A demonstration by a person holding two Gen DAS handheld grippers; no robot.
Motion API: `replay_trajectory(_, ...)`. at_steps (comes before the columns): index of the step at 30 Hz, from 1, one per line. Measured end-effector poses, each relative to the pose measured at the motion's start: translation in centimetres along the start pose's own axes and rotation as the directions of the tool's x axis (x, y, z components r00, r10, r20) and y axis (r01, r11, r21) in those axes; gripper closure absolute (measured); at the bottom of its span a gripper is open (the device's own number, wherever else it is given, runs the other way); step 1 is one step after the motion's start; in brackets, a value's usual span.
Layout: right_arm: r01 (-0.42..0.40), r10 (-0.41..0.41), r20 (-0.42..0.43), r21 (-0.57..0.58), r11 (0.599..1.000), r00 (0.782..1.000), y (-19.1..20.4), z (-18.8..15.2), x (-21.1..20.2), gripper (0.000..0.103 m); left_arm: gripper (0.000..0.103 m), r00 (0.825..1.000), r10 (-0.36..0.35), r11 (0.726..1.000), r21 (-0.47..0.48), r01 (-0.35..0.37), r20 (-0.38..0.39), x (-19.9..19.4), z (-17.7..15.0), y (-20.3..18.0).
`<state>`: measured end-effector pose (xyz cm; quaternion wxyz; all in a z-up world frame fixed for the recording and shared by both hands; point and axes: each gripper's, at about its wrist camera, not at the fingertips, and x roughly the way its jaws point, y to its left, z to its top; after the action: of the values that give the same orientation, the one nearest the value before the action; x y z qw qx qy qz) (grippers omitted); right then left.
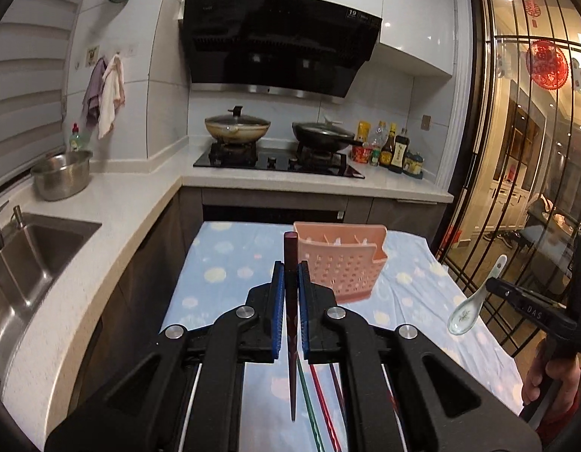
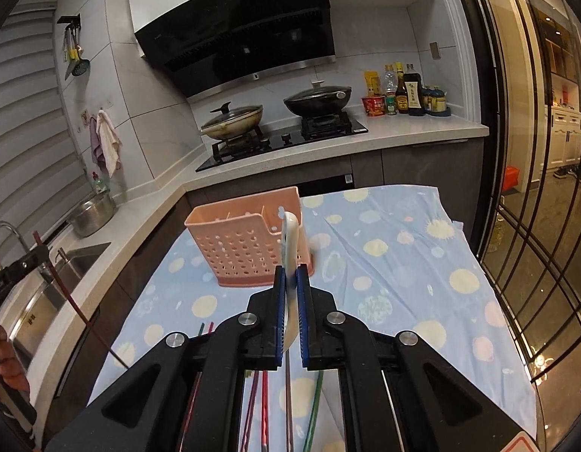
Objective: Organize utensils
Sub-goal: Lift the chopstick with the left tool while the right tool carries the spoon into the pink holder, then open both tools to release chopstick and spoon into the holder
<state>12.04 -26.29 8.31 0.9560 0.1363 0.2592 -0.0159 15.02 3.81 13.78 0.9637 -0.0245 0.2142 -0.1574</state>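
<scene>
My left gripper (image 1: 290, 275) is shut on a dark red chopstick (image 1: 291, 320), held upright above the blue dotted cloth (image 1: 234, 263). A pink perforated utensil holder (image 1: 339, 260) stands just ahead and right of it. My right gripper (image 2: 289, 278) is shut on the handle of a white ceramic spoon (image 2: 290, 241), in front of the holder (image 2: 245, 241). The spoon (image 1: 475, 301) and right gripper (image 1: 495, 287) also show at the right of the left wrist view. Several coloured chopsticks (image 2: 264, 406) lie on the cloth below both grippers.
A sink (image 1: 34, 260) and steel bowl (image 1: 62, 175) are on the counter to the left. A stove with two lidded pans (image 1: 279, 132) and sauce bottles (image 1: 395, 150) is at the back. A glass sliding door (image 1: 516, 150) is to the right.
</scene>
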Motion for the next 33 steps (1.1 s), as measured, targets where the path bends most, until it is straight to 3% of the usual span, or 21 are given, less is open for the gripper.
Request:
replay_trajectory(10,-0.003,0.004,0.033,-0.044,0.999,0.999,2.1,7.2,7.4,0.097,0.096,0.99,0.013,0.999,0.043,-0.019,0.139,4.9,9.7,-1.6)
replay_trajectory(17,0.015,-0.015,0.009,-0.068,0.998,1.0,2.8,10.5,13.5,0.097,0.096,0.989,-0.021,1.0,0.017,0.018,0.149,10.8,15.0,-2.3)
replay_trajectory(21,0.022,-0.023,-0.026,-0.066,0.998,0.999,2.3,10.6,16.9,0.097,0.096,0.992,-0.018,1.0,0.011,0.017,0.123,14.2,15.3,-2.6)
replay_trajectory(28,0.038,-0.044,-0.121,-0.053,0.998,0.992,0.8,8.8,21.6,0.096,0.096,1.0,-0.012,1.0,0.011,0.012,0.005,20.1,12.4,-2.6)
replay_trajectory(31,0.043,-0.046,-0.113,-0.032,0.999,0.992,0.5,8.5,21.3,0.089,0.093,0.999,0.011,1.0,0.001,-0.011,-0.037,21.2,11.3,-2.2)
replay_trajectory(32,0.048,-0.051,-0.101,-0.032,0.998,0.994,0.5,8.5,20.7,0.083,0.084,0.999,0.016,1.0,-0.003,-0.016,-0.044,21.1,10.9,-2.2)
replay_trajectory(33,0.047,-0.05,-0.088,-0.031,0.998,0.995,0.5,8.4,20.0,0.079,0.066,0.999,0.018,1.0,-0.008,-0.018,-0.044,20.7,10.6,-2.0)
